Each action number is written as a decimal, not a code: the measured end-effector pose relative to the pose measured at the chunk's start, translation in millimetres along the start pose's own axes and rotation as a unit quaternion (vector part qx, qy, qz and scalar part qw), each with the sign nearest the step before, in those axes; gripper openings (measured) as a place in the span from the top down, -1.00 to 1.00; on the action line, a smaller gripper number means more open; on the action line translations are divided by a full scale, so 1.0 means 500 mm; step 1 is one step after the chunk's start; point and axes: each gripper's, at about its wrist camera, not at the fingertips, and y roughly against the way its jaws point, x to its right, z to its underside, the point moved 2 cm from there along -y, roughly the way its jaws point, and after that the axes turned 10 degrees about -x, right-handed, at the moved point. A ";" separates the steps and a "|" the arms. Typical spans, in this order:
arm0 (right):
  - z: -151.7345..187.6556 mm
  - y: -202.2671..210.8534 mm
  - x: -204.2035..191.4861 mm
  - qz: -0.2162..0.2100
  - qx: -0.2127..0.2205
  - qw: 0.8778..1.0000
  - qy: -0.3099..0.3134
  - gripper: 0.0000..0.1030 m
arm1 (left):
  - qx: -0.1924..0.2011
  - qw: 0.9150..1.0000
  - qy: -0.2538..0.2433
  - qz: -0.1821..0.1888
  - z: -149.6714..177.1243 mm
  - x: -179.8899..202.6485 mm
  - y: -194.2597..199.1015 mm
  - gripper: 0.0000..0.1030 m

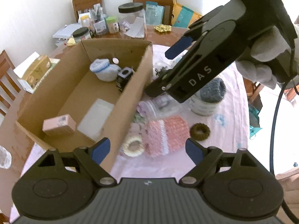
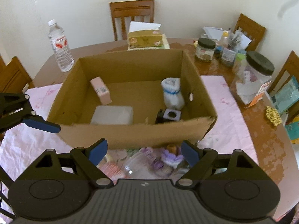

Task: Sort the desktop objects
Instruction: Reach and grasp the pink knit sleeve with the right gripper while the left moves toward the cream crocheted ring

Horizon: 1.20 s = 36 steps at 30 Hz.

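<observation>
Left wrist view: both grippers released, empty, beside the box.
Left gripper hangs over unsorted knitwear; right gripper poised, likely choosing.

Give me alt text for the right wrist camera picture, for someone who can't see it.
An open cardboard box sits on a wooden table, holding a pink carton, a white knitted sock, a black cube and a translucent container. The right gripper hovers open, empty, over crocheted items before the box. A water bottle stands behind.
</observation>
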 end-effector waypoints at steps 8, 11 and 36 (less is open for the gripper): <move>0.048 -0.020 -0.031 -0.015 -0.016 1.000 0.009 -0.73 | -0.020 1.000 -0.002 -0.006 0.045 0.022 -0.024 -0.70; 0.072 -0.034 -0.038 -0.023 -0.025 0.999 -0.019 -0.73 | -0.029 0.999 -0.008 -0.014 0.063 0.027 -0.032 -0.70; 0.116 -0.183 -0.081 0.008 -0.059 0.985 -0.164 -0.81 | -0.048 0.999 0.005 -0.013 0.147 -0.019 -0.058 -0.70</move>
